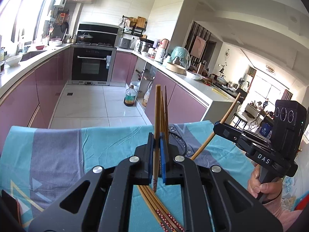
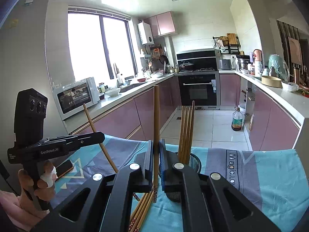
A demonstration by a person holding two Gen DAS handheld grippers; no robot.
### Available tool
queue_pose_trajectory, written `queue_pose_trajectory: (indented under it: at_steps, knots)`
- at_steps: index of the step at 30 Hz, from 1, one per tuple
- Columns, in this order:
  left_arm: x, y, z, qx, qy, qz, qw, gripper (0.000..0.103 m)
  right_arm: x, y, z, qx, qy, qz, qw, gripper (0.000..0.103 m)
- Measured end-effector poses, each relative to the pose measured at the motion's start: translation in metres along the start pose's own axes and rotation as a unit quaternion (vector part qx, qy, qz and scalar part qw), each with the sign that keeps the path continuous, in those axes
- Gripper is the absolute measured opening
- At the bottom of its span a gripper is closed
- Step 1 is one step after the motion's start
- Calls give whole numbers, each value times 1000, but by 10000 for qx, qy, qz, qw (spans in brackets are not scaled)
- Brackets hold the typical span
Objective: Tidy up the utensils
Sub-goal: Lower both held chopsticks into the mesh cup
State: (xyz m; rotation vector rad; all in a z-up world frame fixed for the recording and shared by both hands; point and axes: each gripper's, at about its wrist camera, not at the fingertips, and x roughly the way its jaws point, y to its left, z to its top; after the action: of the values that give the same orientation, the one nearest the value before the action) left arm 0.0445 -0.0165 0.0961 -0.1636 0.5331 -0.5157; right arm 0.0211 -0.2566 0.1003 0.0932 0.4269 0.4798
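My left gripper [image 1: 156,142] is shut on one wooden chopstick [image 1: 157,114], held nearly upright above the cloth. Just behind it stands a black mesh holder [image 1: 178,144] with a few chopsticks [image 1: 164,112] upright in it. My right gripper [image 2: 156,148] is shut on another upright chopstick [image 2: 156,116], with the mesh holder [image 2: 194,163] and its chopsticks [image 2: 186,131] just to its right. Each view shows the other gripper, raised to the side with a slanting chopstick in its jaws: right gripper [image 1: 219,128], left gripper [image 2: 101,135]. Several loose chopsticks [image 1: 160,210] [image 2: 142,210] lie on the cloth.
A turquoise and grey cloth [image 1: 87,150] covers the table. A dark phone [image 2: 64,167] lies near its left side. Beyond the table's far edge are the tiled floor, an oil bottle [image 1: 129,97] and pink kitchen cabinets [image 2: 274,129] on both sides.
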Motion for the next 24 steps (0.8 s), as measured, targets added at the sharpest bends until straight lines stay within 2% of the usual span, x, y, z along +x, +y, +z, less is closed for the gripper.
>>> queue_pose_trajectory:
  at_steps: [16,24]
  knots:
    - [5,-26,60,282,-495,-201,9982,7,-6,-9,40,-315,-384,-235,9985,5]
    - [22,-35,76,347,-492,-181,9980,7,8,-16,49,-338,-346,-312,9983,5]
